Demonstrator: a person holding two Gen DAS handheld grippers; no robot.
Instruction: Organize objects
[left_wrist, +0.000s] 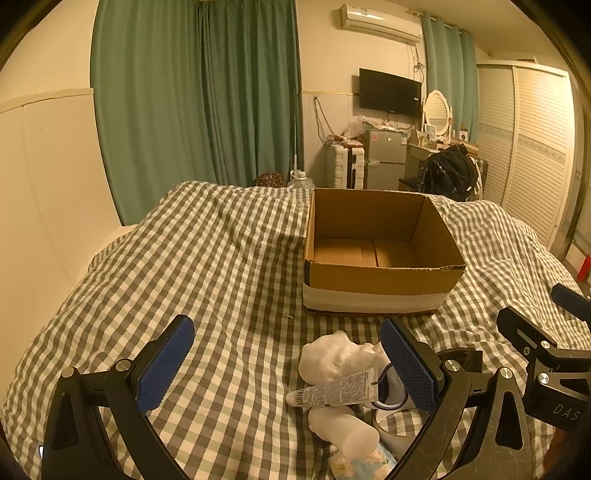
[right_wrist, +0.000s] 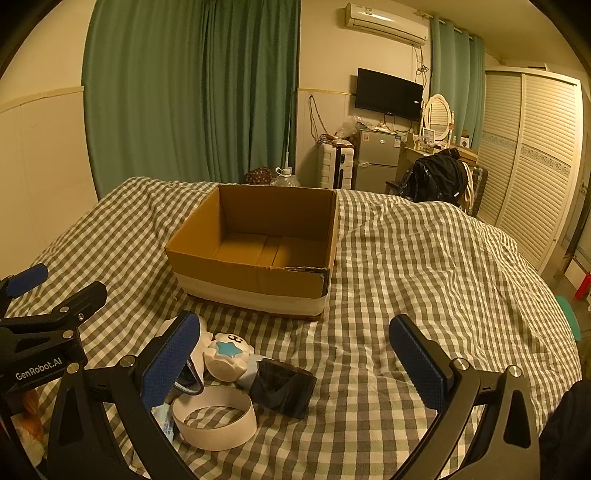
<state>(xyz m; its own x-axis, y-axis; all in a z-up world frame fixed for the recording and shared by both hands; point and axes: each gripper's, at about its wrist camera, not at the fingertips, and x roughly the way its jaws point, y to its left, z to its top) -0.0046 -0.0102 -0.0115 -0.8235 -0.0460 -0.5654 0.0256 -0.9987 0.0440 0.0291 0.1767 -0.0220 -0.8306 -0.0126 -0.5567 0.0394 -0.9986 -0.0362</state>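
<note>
Lying in a loose heap on the checked quilt (left_wrist: 221, 266), just short of the empty cardboard box (left_wrist: 380, 273), the small things to be sorted are seen from both wrist views. Both tongs are released: the left gripper (left_wrist: 288, 365) and the right gripper (right_wrist: 295, 362) stand with jaws spread wide and nothing is held between their blue pads. In the left view a white sock (left_wrist: 332, 356) is seen bunched up, with a printed tube (left_wrist: 334, 392) laid across it and a white bottle (left_wrist: 347, 430) below; in the right view a white tape ring (right_wrist: 214, 417), a dark cup (right_wrist: 284, 387) on its side and a round toy with a blue star (right_wrist: 227, 356) are seen touching one another. The sock is judged soft and light, so it can be pinched anywhere in its bulk. The tube is judged light and squashy; it is best taken across its middle and not squeezed hard. The bottle looks smooth and may slip, so it should be gripped across its body. The ring is judged thin and springy and could be taken by one wall. The toy looks hard and rounded, and may roll out of the pads. The quilt is soft and is likely to give under any push.
</note>
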